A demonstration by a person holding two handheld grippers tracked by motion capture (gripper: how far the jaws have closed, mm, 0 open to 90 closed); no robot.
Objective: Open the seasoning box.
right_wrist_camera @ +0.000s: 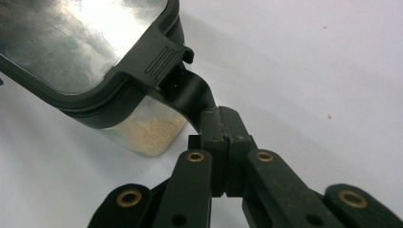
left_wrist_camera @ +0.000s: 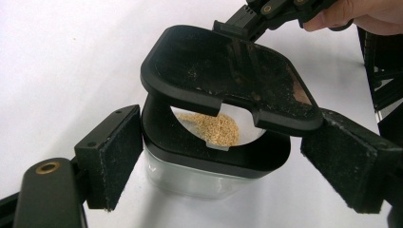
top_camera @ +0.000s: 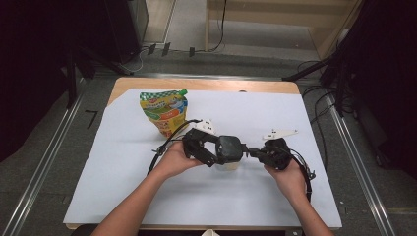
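Note:
A clear tub (left_wrist_camera: 209, 175) with a black rim stands on the white sheet, pale grains (left_wrist_camera: 211, 129) inside it. Its black hinged lid (left_wrist_camera: 214, 71) is tilted up above the opening. My left gripper (left_wrist_camera: 223, 142) straddles the tub. One pad (left_wrist_camera: 114, 156) lies against the rim, and the other pad (left_wrist_camera: 342, 161) stands a sliver off it. My right gripper (right_wrist_camera: 223, 137) is shut on the lid's black tab (right_wrist_camera: 190, 92), holding the lid (right_wrist_camera: 71, 38) raised. In the high view both grippers meet at the tub (top_camera: 228, 164) mid-table, left gripper (top_camera: 221, 152) and right gripper (top_camera: 253, 152).
A yellow and green spouted pouch (top_camera: 164, 110) stands upright behind the left hand. A white sheet (top_camera: 123, 172) covers the wooden table. Cables trail from both grippers, and stands and cables ring the table on the floor.

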